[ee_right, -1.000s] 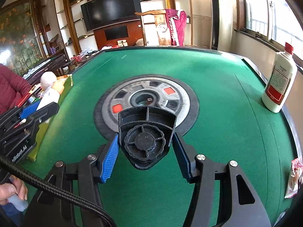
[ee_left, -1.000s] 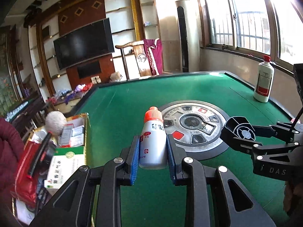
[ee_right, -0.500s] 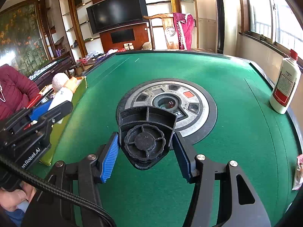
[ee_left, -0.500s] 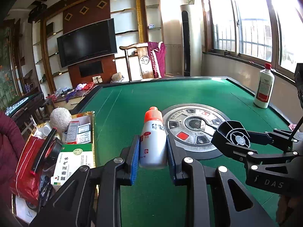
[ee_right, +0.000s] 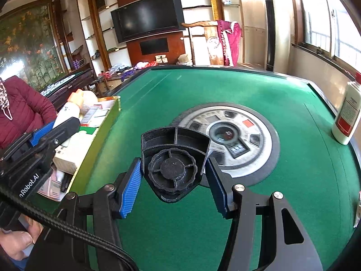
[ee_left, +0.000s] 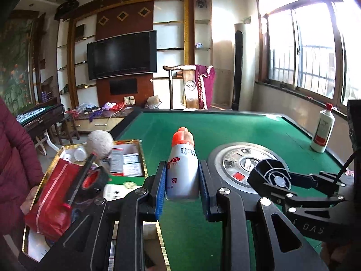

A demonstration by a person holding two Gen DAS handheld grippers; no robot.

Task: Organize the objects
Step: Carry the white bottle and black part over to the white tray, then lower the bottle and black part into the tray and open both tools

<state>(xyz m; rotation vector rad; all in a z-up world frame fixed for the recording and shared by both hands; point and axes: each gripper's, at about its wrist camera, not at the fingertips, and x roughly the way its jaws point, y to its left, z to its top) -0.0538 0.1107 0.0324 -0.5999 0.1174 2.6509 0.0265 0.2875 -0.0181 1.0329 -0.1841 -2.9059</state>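
A small white bottle (ee_left: 182, 169) with an orange cap stands upright between the blue pads of my left gripper (ee_left: 181, 184), which is shut on it above the green table (ee_left: 225, 126). My right gripper (ee_right: 173, 178) is shut on a black plastic part (ee_right: 174, 158) with a round ribbed knob, held over the felt. That part (ee_left: 270, 176) and the right gripper show at the right of the left wrist view. The left gripper with the white bottle (ee_right: 67, 115) appears at the left of the right wrist view. A gold-edged box (ee_left: 126, 158) of packets lies at the table's left.
A round control disc (ee_right: 230, 137) sits in the table's middle. A tall white bottle (ee_right: 347, 117) with a red cap stands at the right rim. The box holds a red pouch (ee_left: 54, 196), a fuzzy ball (ee_left: 100, 141) and cartons. A person in a dark red jacket (ee_right: 24, 108) is at the left.
Both grippers have drawn back and risen a little with their loads; the table looks farther and the box at the left has come closer into the left wrist view. Both grips are unchanged.
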